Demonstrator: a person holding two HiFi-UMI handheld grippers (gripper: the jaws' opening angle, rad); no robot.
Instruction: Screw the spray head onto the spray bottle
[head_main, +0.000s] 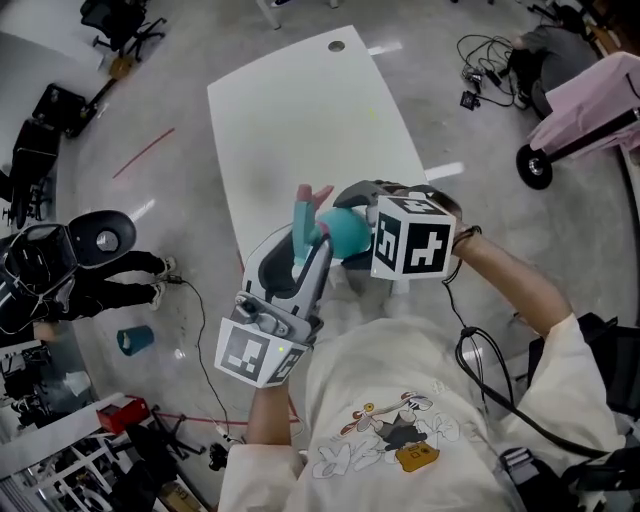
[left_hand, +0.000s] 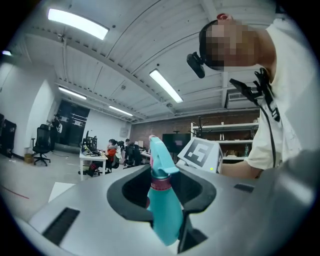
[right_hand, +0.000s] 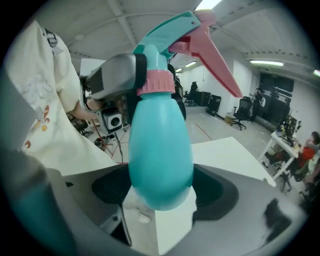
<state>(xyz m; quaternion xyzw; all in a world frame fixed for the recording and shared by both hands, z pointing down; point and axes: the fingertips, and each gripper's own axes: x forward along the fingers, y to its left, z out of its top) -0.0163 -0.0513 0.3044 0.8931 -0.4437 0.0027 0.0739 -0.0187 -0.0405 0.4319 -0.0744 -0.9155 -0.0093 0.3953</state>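
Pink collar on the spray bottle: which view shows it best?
Right gripper view: the pink collar sits large and close above the bottle body. Left gripper view shows it small, between the jaws; head view doesn't show it clearly.

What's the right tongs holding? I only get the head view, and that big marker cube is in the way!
Observer: In the right gripper view, the right tongs are clamped on the round bottom end of the teal spray bottle.
Operator: Is anything on its neck?
Observer: Yes. The spray head sits there, with a pink collar around the join. I can't tell how tight it is.
Operator: And the other one?
Observer: In the left gripper view, the left tongs are shut on the spray head.
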